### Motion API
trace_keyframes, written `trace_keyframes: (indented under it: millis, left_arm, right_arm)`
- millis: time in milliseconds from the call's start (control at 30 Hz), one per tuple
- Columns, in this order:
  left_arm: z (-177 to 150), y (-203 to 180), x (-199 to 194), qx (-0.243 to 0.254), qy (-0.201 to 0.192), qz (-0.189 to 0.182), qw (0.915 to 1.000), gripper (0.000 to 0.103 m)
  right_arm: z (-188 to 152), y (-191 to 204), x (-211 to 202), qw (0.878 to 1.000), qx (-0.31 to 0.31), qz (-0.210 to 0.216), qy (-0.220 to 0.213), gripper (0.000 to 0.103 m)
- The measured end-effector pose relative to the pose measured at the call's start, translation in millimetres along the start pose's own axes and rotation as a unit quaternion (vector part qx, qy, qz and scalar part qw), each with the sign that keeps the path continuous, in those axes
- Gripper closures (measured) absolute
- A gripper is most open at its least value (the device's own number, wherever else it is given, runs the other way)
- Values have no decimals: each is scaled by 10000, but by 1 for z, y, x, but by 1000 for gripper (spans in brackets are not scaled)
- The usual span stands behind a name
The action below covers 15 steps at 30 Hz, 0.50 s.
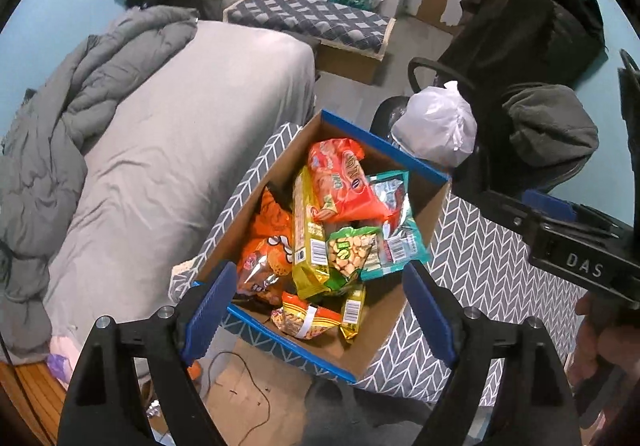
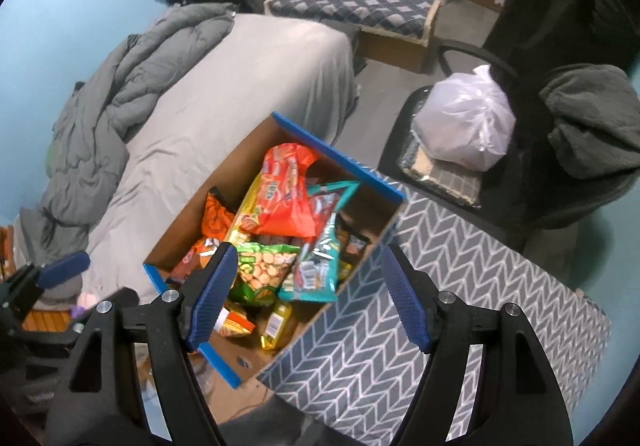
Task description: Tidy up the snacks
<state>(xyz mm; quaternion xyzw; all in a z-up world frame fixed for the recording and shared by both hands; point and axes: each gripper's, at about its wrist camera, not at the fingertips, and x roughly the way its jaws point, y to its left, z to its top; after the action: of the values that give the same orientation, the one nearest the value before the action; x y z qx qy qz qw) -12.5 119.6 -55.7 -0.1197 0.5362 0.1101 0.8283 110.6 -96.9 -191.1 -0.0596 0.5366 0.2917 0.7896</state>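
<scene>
Box: cardboard box (image 1: 394, 310) with blue rim is set on a chevron-patterned surface (image 1: 480, 246), beside the bed (image 1: 180, 125); snack packets are piled loosely inside.
Left gripper (image 1: 320, 310): held above the near end of the box, tilted steeply down; fingers spread wide, nothing between them.
Right gripper (image 2: 306, 294): held above the box's near right wall; fingers spread, nothing pinched.
Packets: orange-red biscuit pack (image 1: 344, 181) lies on top, long axis running from the far corner toward the middle; yellow pack (image 1: 310, 242) lies alongside it, long axis pointing near to far; teal pack (image 1: 396, 230) leans at the right wall; green cracker bag (image 1: 352, 250) sits mid-pile, face up.
Step in hand (judged): one packet is to be chosen for sorting.
Method advised: top packets are to be taken first; the pinch is best placed across the short width, near an end seam, so the long axis hangs free.
Risk (judged): crinkly film may slip.
</scene>
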Motion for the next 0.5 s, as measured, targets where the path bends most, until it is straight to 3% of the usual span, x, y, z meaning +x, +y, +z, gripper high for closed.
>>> trace_keyframes:
  millis: [500]
  left_arm:
    - [5, -29, -34, 174, -245, -130, 9995, 17]
  right_arm:
    - [-25, -29, -69, 9975, 378, -288, -521, 29]
